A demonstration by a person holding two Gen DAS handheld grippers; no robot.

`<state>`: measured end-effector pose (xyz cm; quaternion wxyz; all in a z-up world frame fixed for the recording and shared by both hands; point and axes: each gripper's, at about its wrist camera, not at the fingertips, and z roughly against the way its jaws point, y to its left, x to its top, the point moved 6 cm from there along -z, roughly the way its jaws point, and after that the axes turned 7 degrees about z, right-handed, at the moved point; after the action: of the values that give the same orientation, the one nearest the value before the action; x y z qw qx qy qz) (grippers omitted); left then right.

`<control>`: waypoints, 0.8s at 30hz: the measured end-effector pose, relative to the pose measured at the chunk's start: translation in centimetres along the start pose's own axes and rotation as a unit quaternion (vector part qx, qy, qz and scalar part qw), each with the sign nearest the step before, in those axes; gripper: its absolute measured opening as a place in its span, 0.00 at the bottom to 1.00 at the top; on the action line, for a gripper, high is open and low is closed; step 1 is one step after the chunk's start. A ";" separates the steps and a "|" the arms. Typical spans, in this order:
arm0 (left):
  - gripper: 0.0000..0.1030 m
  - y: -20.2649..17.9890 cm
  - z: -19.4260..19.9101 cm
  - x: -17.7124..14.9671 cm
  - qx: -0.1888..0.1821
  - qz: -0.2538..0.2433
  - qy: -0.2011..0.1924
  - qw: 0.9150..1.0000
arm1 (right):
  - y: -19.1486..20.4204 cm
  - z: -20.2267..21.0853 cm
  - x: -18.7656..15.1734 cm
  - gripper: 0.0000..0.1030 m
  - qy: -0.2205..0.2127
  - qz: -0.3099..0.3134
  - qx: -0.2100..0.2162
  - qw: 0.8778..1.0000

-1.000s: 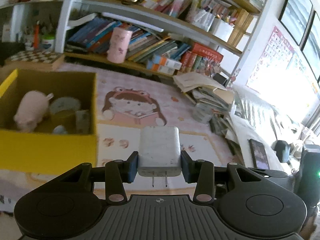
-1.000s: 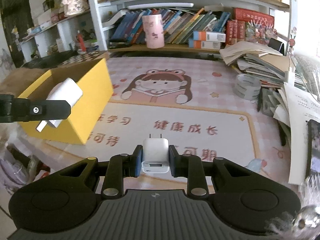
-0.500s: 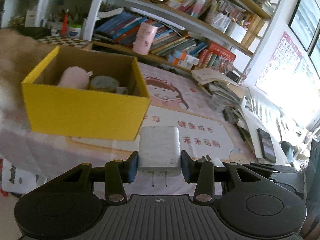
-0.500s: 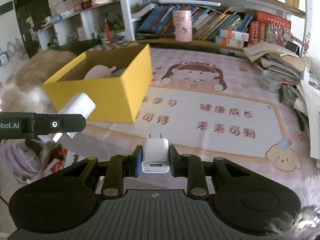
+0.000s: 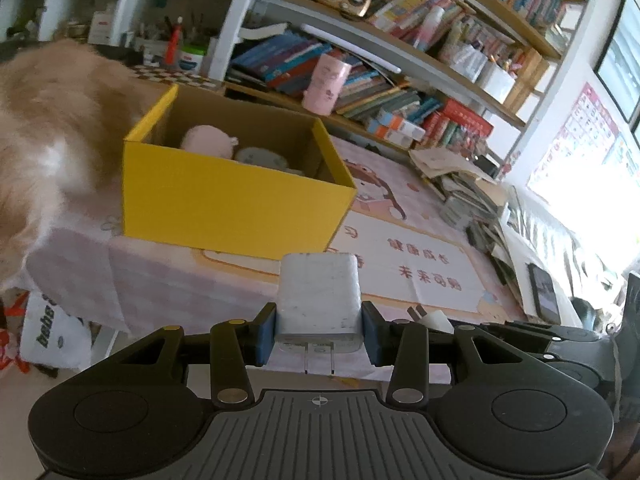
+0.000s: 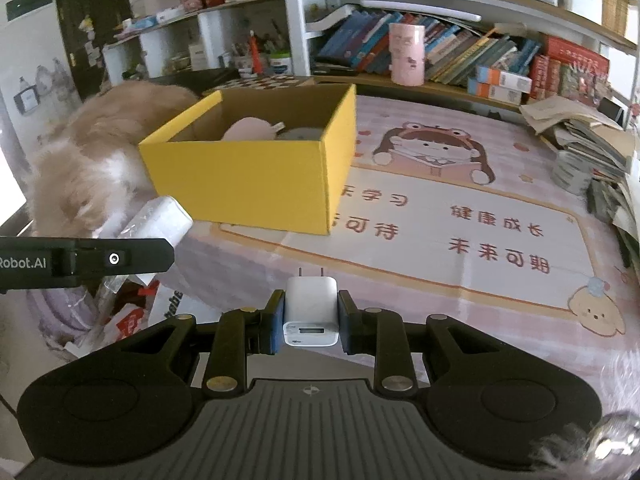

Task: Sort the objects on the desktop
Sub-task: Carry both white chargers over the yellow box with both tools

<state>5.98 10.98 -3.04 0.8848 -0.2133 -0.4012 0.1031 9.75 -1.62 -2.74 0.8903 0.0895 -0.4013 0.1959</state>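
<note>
My left gripper [image 5: 319,330] is shut on a large grey-white charger [image 5: 319,298], prongs pointing back at the camera. It is held off the near edge of the table, in front of the yellow box [image 5: 232,204]. My right gripper [image 6: 310,318] is shut on a small white charger [image 6: 310,306], prongs pointing forward. The yellow box [image 6: 248,184] holds a pink plush [image 6: 248,128] and a round tape roll [image 6: 300,134]. The left gripper and its charger [image 6: 158,216] show at the left of the right wrist view.
A fluffy tan dog [image 6: 88,148] stands left of the box. A pink cartoon mat [image 6: 440,216] covers the table. Stacks of papers and books [image 6: 592,148] line the right side. A pink cup [image 6: 407,54] stands on the bookshelf behind. Bags [image 5: 52,334] lie on the floor.
Both grippers have pulled back from the table and away from the yellow box, each keeping its charger. The box now looks farther off, and the dog has come into view at left.
</note>
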 end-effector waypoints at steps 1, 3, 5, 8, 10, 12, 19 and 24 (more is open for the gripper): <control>0.41 0.3 0.3 0.0 0.003 0.004 -0.003 1.000 | 0.4 -0.1 0.1 0.23 0.000 0.005 0.004 1.000; 0.41 0.8 0.7 0.0 0.008 0.011 -0.008 1.000 | 1.1 -0.3 0.4 0.23 0.000 0.016 0.012 1.000; 0.41 1.3 1.1 0.1 0.014 0.017 -0.013 1.000 | 1.8 -0.5 0.5 0.23 0.000 0.024 0.019 1.000; 0.41 1.8 1.7 0.0 0.023 0.025 -0.020 0.999 | 2.7 -0.7 0.7 0.23 0.001 0.035 0.031 0.999; 0.41 2.2 2.0 -0.1 0.028 0.031 -0.021 0.999 | 3.2 -1.0 0.8 0.23 0.003 0.042 0.039 0.998; 0.41 2.6 2.2 -0.2 0.032 0.038 -0.022 0.999 | 3.8 -1.2 0.9 0.23 0.006 0.048 0.047 0.998; 0.41 3.3 2.7 -0.3 0.041 0.047 -0.024 0.998 | 4.7 -1.3 1.0 0.23 0.006 0.060 0.063 0.996; 0.41 3.3 2.5 -0.2 0.040 0.040 -0.021 0.998 | 4.7 -1.4 1.0 0.23 0.007 0.057 0.063 0.996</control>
<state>3.93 14.55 -3.16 0.8792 -0.1918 -0.4061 0.1591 9.38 3.38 -2.91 0.8730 0.1210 -0.3864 0.2719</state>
